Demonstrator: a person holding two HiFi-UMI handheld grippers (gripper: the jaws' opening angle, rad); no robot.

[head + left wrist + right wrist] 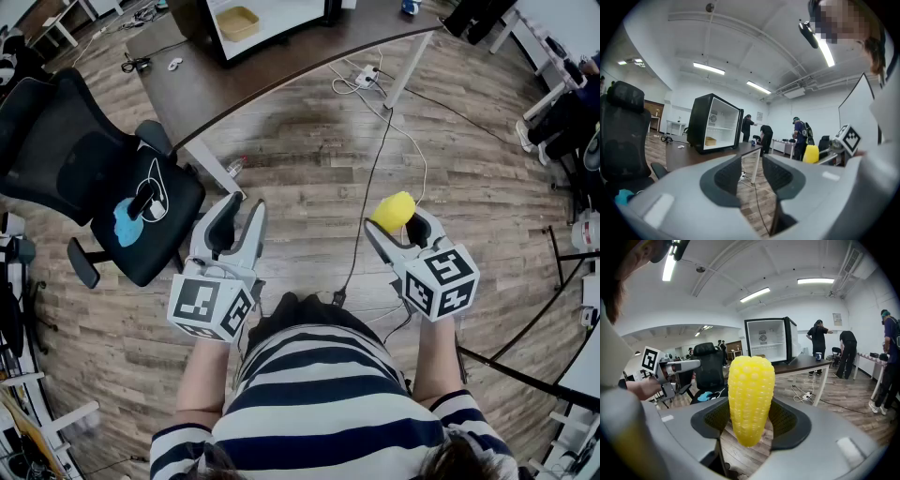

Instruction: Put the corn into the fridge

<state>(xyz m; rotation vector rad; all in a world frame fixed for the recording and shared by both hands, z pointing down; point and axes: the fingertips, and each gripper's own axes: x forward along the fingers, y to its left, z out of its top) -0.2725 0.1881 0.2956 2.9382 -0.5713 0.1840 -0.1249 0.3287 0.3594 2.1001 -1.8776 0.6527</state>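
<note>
Head view, fridge: a black box fridge (pixel 192 19) stands open on the dark brown curved worktop (pixel 281 70). Its top is cut off by the frame edge, and a tan shallow tray (pixel 237 21) lies inside on the white floor.
Head view, corn: the knobbly yellow corn cob (pixel 394 211) is well apart from the fridge. Only its rounded end shows above the right gripper (pixel 396 228).
Left gripper view, jaws: the left gripper (pixel 752 174) has its jaws apart, with ribbed dark pads and nothing between them.
Right gripper view, jaws: clamped on the cob's sides, with the cob upright. The fridge's shelves look bare, though they are too small to be sure.
</note>
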